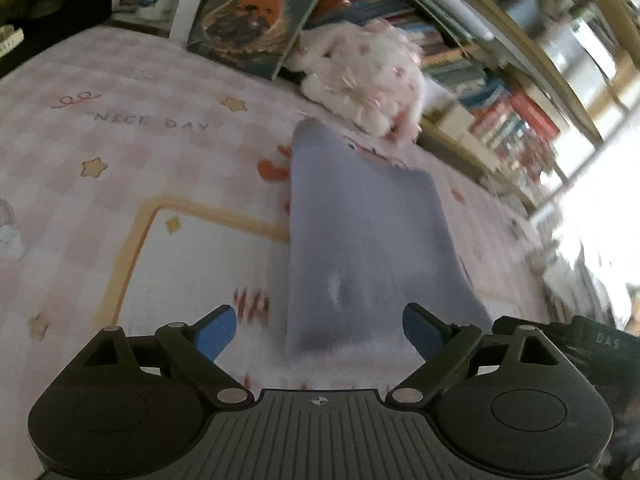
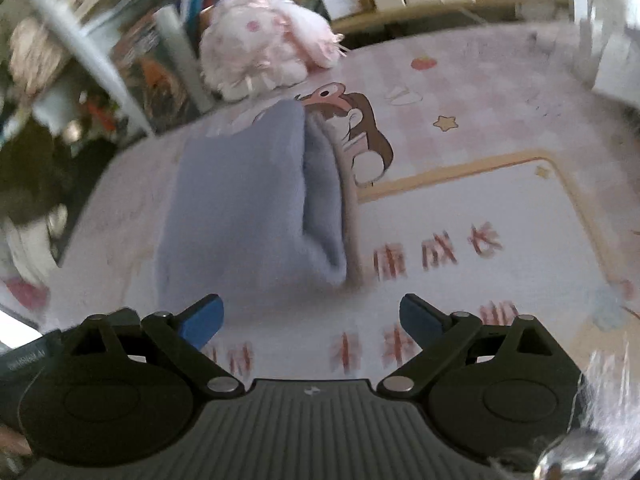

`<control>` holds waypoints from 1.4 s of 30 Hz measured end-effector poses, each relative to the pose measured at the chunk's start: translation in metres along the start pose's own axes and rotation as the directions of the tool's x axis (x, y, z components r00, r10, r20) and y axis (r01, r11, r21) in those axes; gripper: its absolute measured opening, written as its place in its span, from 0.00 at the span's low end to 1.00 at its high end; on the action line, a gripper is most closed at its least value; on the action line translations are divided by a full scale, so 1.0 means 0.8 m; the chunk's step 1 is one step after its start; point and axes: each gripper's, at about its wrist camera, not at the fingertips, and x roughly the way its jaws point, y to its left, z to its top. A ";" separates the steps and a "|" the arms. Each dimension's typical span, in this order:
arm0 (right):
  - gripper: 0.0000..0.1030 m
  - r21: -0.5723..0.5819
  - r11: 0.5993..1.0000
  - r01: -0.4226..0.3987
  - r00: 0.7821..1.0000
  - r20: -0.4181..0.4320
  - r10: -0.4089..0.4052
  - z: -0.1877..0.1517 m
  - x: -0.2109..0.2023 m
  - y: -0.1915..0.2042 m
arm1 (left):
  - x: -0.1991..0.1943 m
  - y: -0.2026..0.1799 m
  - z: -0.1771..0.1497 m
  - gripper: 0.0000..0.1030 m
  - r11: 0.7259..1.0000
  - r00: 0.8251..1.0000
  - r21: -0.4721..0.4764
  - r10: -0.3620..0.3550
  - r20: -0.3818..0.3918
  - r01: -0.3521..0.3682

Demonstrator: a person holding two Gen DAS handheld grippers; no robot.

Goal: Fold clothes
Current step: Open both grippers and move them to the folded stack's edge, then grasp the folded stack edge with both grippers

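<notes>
A lavender-blue fleece garment (image 1: pixel 360 236) lies folded into a long strip on the pink patterned bed sheet (image 1: pixel 120 168). My left gripper (image 1: pixel 320 330) is open, its blue fingertips (image 1: pixel 216 334) on either side of the garment's near end, slightly above it. In the right wrist view the same garment (image 2: pixel 240 200) shows a folded layer along its right side. My right gripper (image 2: pixel 312 320) is open just short of the garment's near edge, with nothing between the pads.
A pink and white plush toy (image 1: pixel 368 76) sits at the far edge of the bed, also visible from the right (image 2: pixel 264 40). A large book (image 1: pixel 256 16) leans beside it. Bookshelves (image 1: pixel 500 100) run behind the bed. The other gripper's body (image 1: pixel 592 340) is at the right.
</notes>
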 end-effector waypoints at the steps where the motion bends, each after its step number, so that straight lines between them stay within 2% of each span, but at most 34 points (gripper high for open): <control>1: 0.92 0.018 1.000 -0.010 1.000 -0.010 0.010 0.012 0.009 -0.006 | 0.008 0.003 0.008 0.89 1.000 1.000 -0.018 -0.002 0.001 0.002; 5: 0.89 0.081 0.995 -0.051 0.996 -0.070 0.056 0.051 0.047 -0.027 | 0.039 0.014 0.032 0.85 0.996 1.000 -0.084 -0.003 -0.011 0.002; 7: 0.82 0.096 0.993 -0.067 0.992 -0.100 0.077 0.060 0.063 -0.034 | 0.054 0.016 0.037 0.78 0.994 0.999 -0.109 -0.001 -0.035 -0.003; 11: 0.74 0.116 0.987 -0.107 0.983 -0.140 0.123 0.072 0.089 -0.043 | 0.070 0.018 0.043 0.72 0.986 0.998 -0.164 -0.040 -0.045 0.032; 13: 0.64 0.112 0.985 -0.134 0.978 -0.146 0.150 0.078 0.096 -0.043 | 0.077 0.018 0.045 0.58 0.980 0.997 -0.192 -0.063 -0.050 0.052; 14: 0.57 0.107 0.984 -0.146 0.975 -0.155 0.161 0.080 0.101 -0.042 | 0.078 0.014 0.046 0.57 0.981 0.997 -0.189 -0.058 -0.049 0.048; 15: 0.39 0.105 0.982 -0.158 0.971 -0.166 0.174 0.082 0.105 -0.041 | 0.077 0.006 0.047 0.55 0.986 0.998 -0.167 -0.036 -0.043 0.028; 17: 0.35 0.087 0.980 -0.177 0.964 -0.183 0.191 0.084 0.113 -0.034 | 0.073 -0.012 0.048 0.48 0.994 0.999 -0.105 0.015 -0.028 -0.018; 19: 0.26 -0.065 0.984 -0.168 0.976 -0.150 0.157 0.084 0.105 -0.013 | 0.064 -0.042 0.049 0.42 0.996 0.996 0.017 0.084 0.003 -0.084; 21: 0.23 -0.269 0.954 -0.132 0.990 -0.074 0.116 0.078 0.088 0.015 | 0.058 -0.071 0.045 0.42 0.978 0.989 0.149 0.143 0.030 -0.146; 22: 0.21 -0.388 0.916 -0.104 0.994 -0.022 0.103 0.070 0.078 0.031 | 0.060 -0.075 0.044 0.43 0.972 0.987 0.172 0.158 0.024 -0.160; 23: 0.21 -0.456 0.886 -0.086 0.995 0.003 0.098 0.064 0.073 0.039 | 0.064 -0.073 0.044 0.43 0.973 0.987 0.164 0.163 0.005 -0.162; 24: 0.21 -0.476 0.876 -0.081 0.996 -0.001 0.092 0.061 0.073 0.040 | 0.067 -0.067 0.046 0.50 0.979 0.988 0.137 0.156 -0.014 -0.153; 25: 0.21 -0.495 0.865 -0.077 0.996 -0.004 0.086 0.058 0.073 0.041 | 0.068 -0.057 0.049 0.51 0.987 0.990 0.090 0.136 -0.031 -0.133; 27: 0.25 -0.446 0.890 -0.093 0.996 -0.037 0.086 0.061 0.083 0.028 | 0.069 -0.038 0.056 0.55 0.996 0.994 -0.005 0.094 -0.061 -0.094; 30: 0.41 -0.262 0.953 -0.151 0.986 -0.113 0.125 0.077 0.098 -0.006 | 0.074 -0.017 0.060 0.63 0.994 0.996 -0.093 0.041 -0.083 -0.048; 32: 0.43 -0.159 0.968 -0.194 0.974 -0.151 0.170 0.084 0.107 -0.025 | 0.082 -0.007 0.058 0.66 0.991 0.996 -0.133 0.006 -0.085 -0.017; 34: 0.47 -0.083 0.971 -0.225 0.962 -0.174 0.209 0.088 0.118 -0.036 | 0.089 -0.001 0.055 0.63 0.981 0.996 -0.194 -0.045 -0.077 0.029; 36: 0.47 -0.048 0.965 -0.258 0.954 -0.169 0.247 0.088 0.121 -0.041 | 0.093 -0.006 0.052 0.62 0.979 0.997 -0.201 -0.045 -0.066 0.031; 38: 0.46 -0.050 0.960 -0.276 0.948 -0.177 0.264 0.088 0.124 -0.036 | 0.093 -0.016 0.050 0.56 0.986 0.998 -0.166 -0.015 -0.061 0.005; 40: 0.34 -0.063 0.956 -0.285 0.944 -0.190 0.269 0.089 0.126 -0.030 | 0.087 -0.022 0.050 0.44 0.990 0.999 -0.144 -0.003 -0.043 -0.004; 42: 0.27 -0.091 0.951 -0.294 0.944 -0.181 0.275 0.090 0.119 -0.027 | 0.075 -0.033 0.050 0.41 0.994 1.000 -0.106 0.005 -0.018 -0.007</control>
